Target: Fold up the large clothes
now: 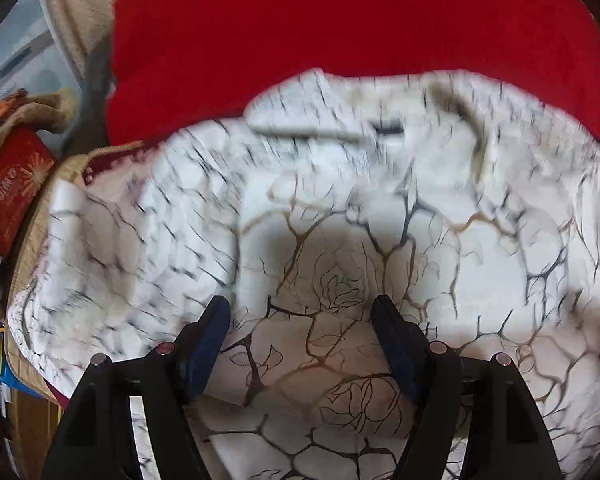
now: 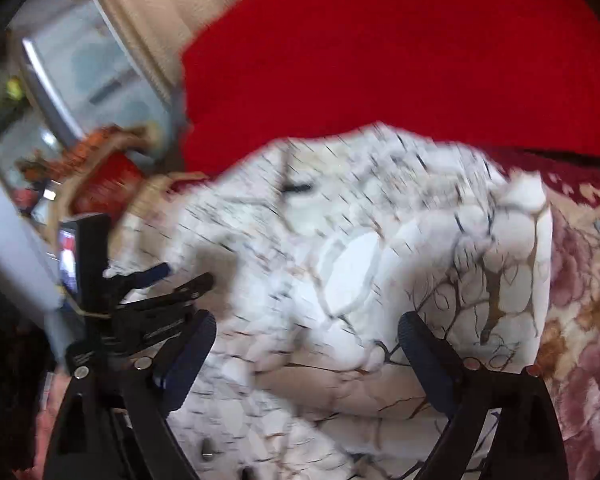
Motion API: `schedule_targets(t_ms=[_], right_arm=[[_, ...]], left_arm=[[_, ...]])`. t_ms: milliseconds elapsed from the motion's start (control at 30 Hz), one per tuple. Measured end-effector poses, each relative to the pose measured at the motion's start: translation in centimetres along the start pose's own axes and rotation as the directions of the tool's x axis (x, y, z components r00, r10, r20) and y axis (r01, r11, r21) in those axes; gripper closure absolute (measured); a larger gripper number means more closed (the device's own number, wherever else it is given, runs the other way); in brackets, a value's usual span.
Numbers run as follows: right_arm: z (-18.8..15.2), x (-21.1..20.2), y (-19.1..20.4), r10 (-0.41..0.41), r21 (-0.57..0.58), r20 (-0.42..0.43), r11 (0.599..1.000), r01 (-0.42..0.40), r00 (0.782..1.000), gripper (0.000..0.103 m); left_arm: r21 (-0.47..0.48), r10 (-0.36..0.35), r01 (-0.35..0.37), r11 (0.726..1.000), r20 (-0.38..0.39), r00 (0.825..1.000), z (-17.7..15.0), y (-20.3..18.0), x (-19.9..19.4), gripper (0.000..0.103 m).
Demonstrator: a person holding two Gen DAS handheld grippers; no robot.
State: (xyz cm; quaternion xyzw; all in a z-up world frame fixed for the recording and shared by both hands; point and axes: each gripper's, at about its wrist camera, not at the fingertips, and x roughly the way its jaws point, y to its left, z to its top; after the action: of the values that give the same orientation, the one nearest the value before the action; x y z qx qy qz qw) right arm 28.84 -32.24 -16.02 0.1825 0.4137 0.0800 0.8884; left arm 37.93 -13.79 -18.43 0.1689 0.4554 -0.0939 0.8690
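Now your left gripper (image 1: 300, 320) hangs with jaws apart over the white garment (image 1: 340, 208), gripping nothing. Your right gripper (image 2: 306, 340) gapes wide over it too, empty. Garment lies against the red cloth (image 1: 340, 20).

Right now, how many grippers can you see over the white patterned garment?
2: the left gripper open above the garment, and the right gripper open beside it. Neither holds cloth.

Both wrist cameras tilt steeply down, close over the white crackle-print garment (image 1: 340, 240) (image 2: 340, 260), facing the plain red blanket (image 1: 340, 20) (image 2: 400, 60) at the far edge; both views share these. Right view also catches the left gripper (image 2: 188, 274).
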Motion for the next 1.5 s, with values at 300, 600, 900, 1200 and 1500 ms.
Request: schedule_targets(t_ms=[300,600,900,1200,1500], right_arm=[[0.1,-0.9,-1.3,-0.005,0.033,0.056,0.999,0.003,0.998,0.03],[-1.1,1.3,-0.3,-0.139,-0.083,-0.032,0.987,0.136,0.99,0.029],[-1.0,2.4,0.3,-0.15,-0.091,-0.015,0.985,0.148,0.989,0.024],[-1.2,2.1,0.4,-0.158,-0.113,-0.008,0.981,0.156,0.987,0.023],[-1.2,2.0,0.4,-0.156,-0.108,-0.01,0.982,0.154,0.988,0.023]], left_arm=[[-0.082,0.01,0.013,0.997,0.272,0.962,-0.3,4.0,-6.6,0.028],[-0.564,0.261,-0.088,0.821,0.235,0.936,-5.2,21.8,-7.9,0.017],[-0.882,0.171,-0.047,0.47,0.039,0.984,-14.9,35.5,-2.8,0.017],[-0.921,0.046,0.085,0.381,0.11,0.993,-15.5,37.9,1.4,0.036],[-0.951,0.005,0.161,0.266,0.168,0.986,-17.0,39.1,2.8,0.078]])
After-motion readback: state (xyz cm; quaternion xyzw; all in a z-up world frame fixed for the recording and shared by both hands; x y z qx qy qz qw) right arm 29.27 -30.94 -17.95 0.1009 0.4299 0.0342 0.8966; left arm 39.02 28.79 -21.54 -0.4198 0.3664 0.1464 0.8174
